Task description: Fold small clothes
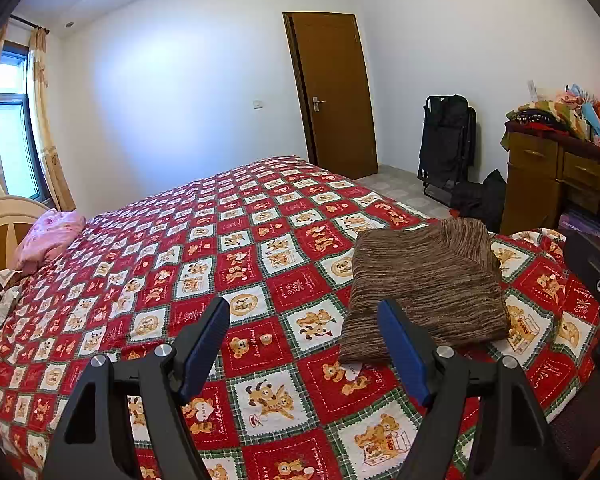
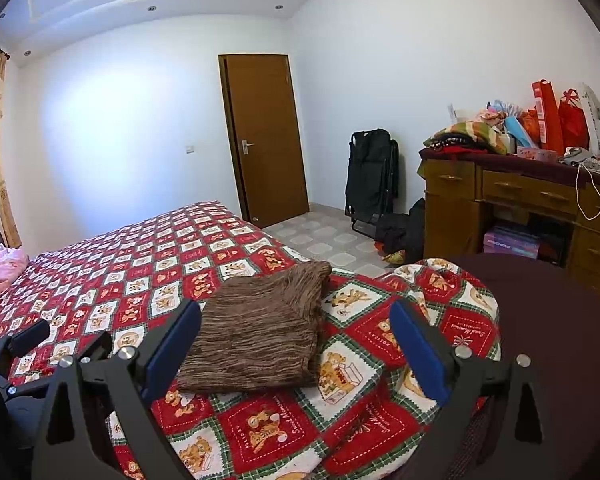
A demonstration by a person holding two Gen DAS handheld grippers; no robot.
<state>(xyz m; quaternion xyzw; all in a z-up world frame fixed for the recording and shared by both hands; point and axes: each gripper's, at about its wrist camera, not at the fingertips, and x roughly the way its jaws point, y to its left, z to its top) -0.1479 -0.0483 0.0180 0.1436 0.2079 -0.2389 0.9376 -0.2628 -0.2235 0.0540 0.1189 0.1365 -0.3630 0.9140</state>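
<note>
Both the left gripper [image 1: 304, 316] and right gripper [image 2: 296, 320]: black angular frames, blue ribbed pads [image 1: 400, 348], silver round pivot screws [image 2: 126, 353].

Beneath my gripper spreads a bed [image 1: 220, 248] with a red teddy-bear quilt. A pink bundle [image 1: 50, 240] lies far to my left. Ahead stands a closed brown door [image 2: 266, 136]; to my right, a folded black chair [image 2: 372, 176] and a cluttered wooden desk [image 2: 512, 196].

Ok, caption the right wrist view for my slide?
Open right gripper hovers above folded brown garment on bear-print bedspread.
</note>
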